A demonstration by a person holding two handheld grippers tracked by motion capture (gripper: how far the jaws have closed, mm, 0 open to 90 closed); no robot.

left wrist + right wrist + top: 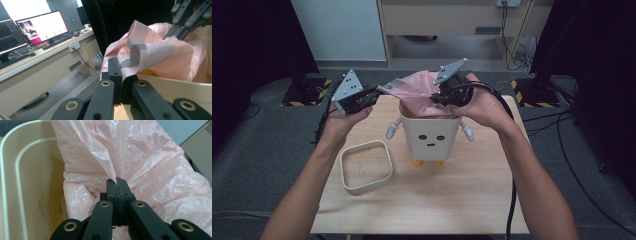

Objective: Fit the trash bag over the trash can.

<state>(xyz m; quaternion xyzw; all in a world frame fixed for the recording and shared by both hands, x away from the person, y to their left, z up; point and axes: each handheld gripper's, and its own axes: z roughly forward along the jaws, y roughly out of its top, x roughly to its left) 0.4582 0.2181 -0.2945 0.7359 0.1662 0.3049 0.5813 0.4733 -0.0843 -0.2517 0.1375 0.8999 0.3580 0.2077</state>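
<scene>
A cream bin (432,135) with a drawn face, small arms and orange feet stands on the wooden table (472,200). A pink plastic bag (418,94) sits in its mouth and bulges above the rim. My left gripper (379,91) is shut on the bag's left edge, pulling it out over the bin's left side; the pinched fold of the bag (150,52) runs from my jaws. My right gripper (435,97) is shut on the bag (140,162) above the bin's opening, beside the bin's inner wall (27,182).
A cream square ring (366,166), the bin's loose rim frame, lies flat on the table left of the bin. Dark floor and cables surround the table. A desk with monitors (42,27) stands beyond the left gripper.
</scene>
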